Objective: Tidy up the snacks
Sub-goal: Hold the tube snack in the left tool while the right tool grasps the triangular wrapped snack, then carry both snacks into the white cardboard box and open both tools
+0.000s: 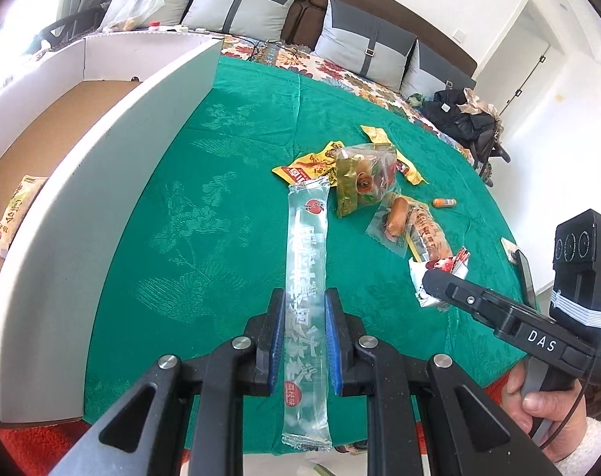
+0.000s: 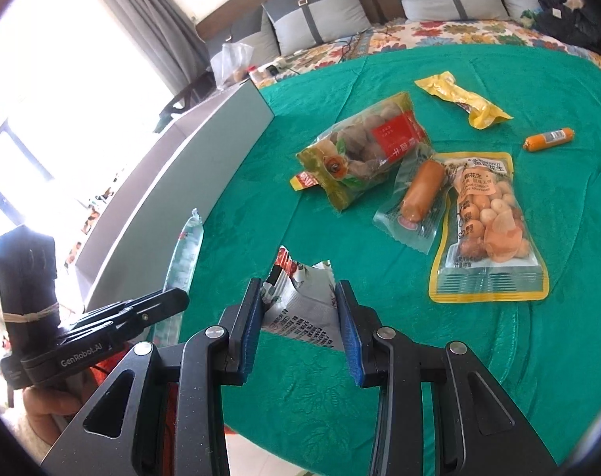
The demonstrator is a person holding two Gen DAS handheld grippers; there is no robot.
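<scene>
My left gripper (image 1: 303, 297) is shut on a long clear snack packet (image 1: 306, 238) that hangs lengthwise between the blue pads, over the green tablecloth (image 1: 205, 198). My right gripper (image 2: 299, 289) is shut on a small white printed packet with red (image 2: 300, 309), its torn top sticking up past the fingertips. In the right wrist view the left gripper (image 2: 173, 297) shows at lower left with the long packet (image 2: 187, 250). Loose snacks lie ahead: a green-yellow bag (image 2: 364, 150), a wrapped sausage (image 2: 419, 194), a peanut bag (image 2: 487, 230), a yellow packet (image 2: 459, 99) and a small orange sausage (image 2: 548, 139).
An open cardboard box with white walls (image 1: 102, 158) stands along the table's left side and holds a pale snack bag (image 1: 15, 214). Behind the table is a sofa with grey cushions (image 1: 245, 4) and a black bag (image 1: 459, 115). A hand (image 1: 538, 400) grips the right handle.
</scene>
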